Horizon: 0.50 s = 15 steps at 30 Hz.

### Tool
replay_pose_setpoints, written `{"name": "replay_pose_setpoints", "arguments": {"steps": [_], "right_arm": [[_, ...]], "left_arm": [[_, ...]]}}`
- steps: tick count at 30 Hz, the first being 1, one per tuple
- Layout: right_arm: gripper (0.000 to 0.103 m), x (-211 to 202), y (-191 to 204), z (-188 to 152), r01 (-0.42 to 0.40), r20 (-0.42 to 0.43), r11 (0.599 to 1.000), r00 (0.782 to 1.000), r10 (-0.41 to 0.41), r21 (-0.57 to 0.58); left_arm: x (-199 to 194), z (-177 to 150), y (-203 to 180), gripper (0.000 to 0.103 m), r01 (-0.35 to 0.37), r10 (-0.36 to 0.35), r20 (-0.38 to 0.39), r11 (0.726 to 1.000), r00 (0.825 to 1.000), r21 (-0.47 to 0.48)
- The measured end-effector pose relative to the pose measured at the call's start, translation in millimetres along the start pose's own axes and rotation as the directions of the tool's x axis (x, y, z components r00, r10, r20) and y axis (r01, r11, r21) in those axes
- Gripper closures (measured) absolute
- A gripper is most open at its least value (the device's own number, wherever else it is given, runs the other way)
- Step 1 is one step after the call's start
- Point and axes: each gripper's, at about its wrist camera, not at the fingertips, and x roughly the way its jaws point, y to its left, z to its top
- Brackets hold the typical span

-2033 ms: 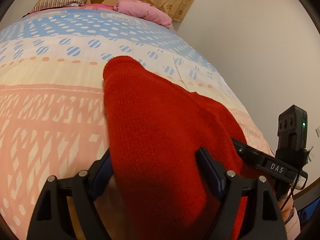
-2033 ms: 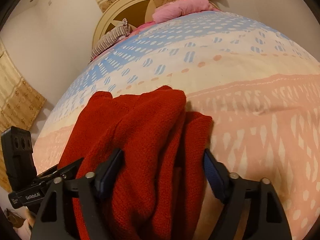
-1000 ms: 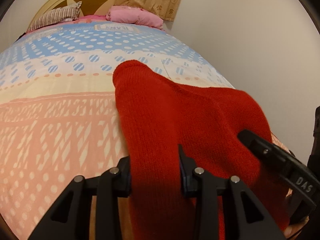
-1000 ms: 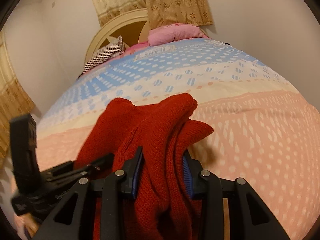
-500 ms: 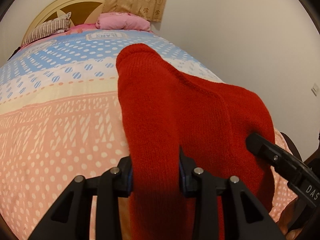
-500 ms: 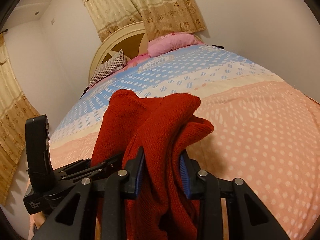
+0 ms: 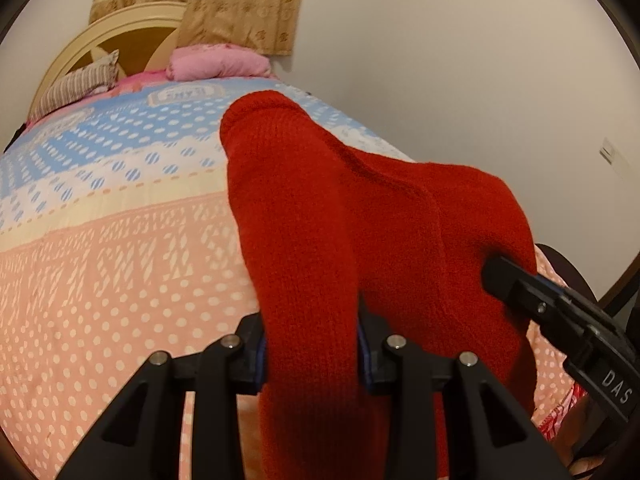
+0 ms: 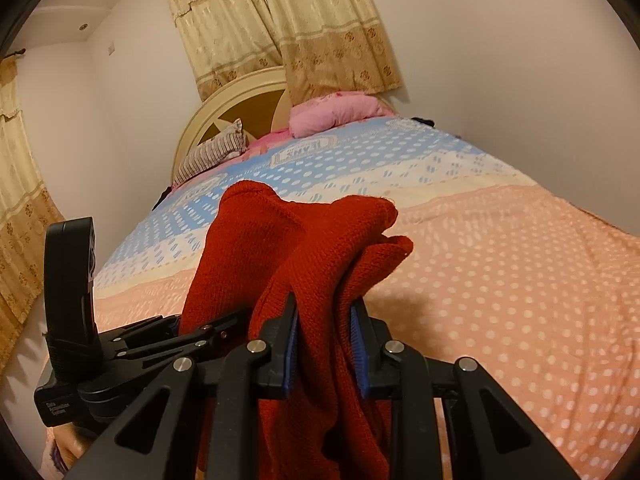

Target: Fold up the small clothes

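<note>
A red knitted garment [image 7: 360, 216] hangs bunched between both grippers, lifted above the bed. My left gripper [image 7: 310, 350] is shut on one thick fold of it, blue pads pressed into the knit. In the right wrist view the same red garment [image 8: 316, 256] drapes over and between the fingers of my right gripper [image 8: 325, 344]; its jaws are closing on the bunched fabric, pads against it. The right gripper [image 7: 560, 312] shows at the right edge of the left wrist view, the left gripper [image 8: 168, 340] at the lower left of the right wrist view.
The bed's quilt [image 8: 500, 264] has pink dotted, cream and blue dotted bands. A pink pillow [image 8: 336, 114], a striped pillow [image 8: 212, 154] and a round headboard [image 8: 224, 108] lie at the far end. Curtains [image 8: 288, 20] hang behind; a plain wall [image 7: 460, 80] runs along the bed's right side.
Both grippers have risen and pulled back with the red garment, lifting it off the quilt. The right gripper's jaws have narrowed on the fabric. More wall and curtain show now.
</note>
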Motion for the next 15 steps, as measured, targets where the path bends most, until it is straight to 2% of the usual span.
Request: {"name": "replay_pose_setpoints", "arguments": {"steps": [8, 15], "right_arm": [[0.08, -31.2, -18.6, 6.0, 0.063, 0.033, 0.998, 0.998, -0.062, -0.021], [0.08, -50.6, -33.4, 2.5, 0.142, 0.044, 0.986, 0.989, -0.138, -0.085]], "left_arm": [[2.8, 1.2, -32.8, 0.068, 0.048, -0.048, 0.002, 0.998, 0.999, 0.046], [12.0, 0.3, -61.0, 0.068, 0.1, -0.099, -0.018, 0.991, 0.995, 0.09]]}}
